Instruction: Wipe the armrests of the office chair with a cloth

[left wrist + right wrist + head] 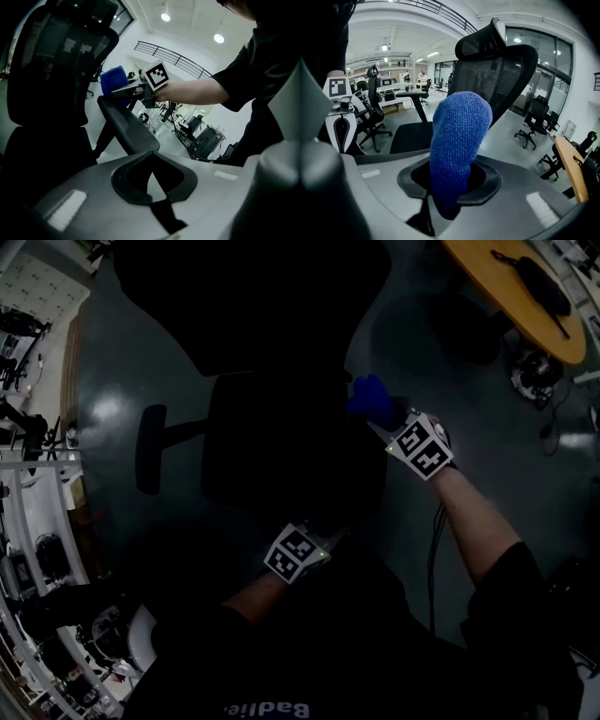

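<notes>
The black office chair point(281, 442) fills the middle of the head view, backrest at the top. My right gripper point(386, 423) is shut on a blue cloth point(372, 400) at the chair's right side. In the left gripper view the cloth point(114, 80) rests at the far end of the right armrest point(126, 123), with the right gripper point(136, 90) behind it. The cloth point(458, 140) sticks up from the right gripper point(450, 187). The chair's left armrest point(150, 448) is bare. My left gripper point(319, 538) hangs in front of the seat, its jaws point(152, 180) shut and holding nothing.
A round wooden table point(497, 292) stands at the upper right, with cables on the floor point(539, 371) beside it. Desks and shelves with clutter point(37, 549) line the left side. Other office chairs point(534, 126) stand around the open grey floor.
</notes>
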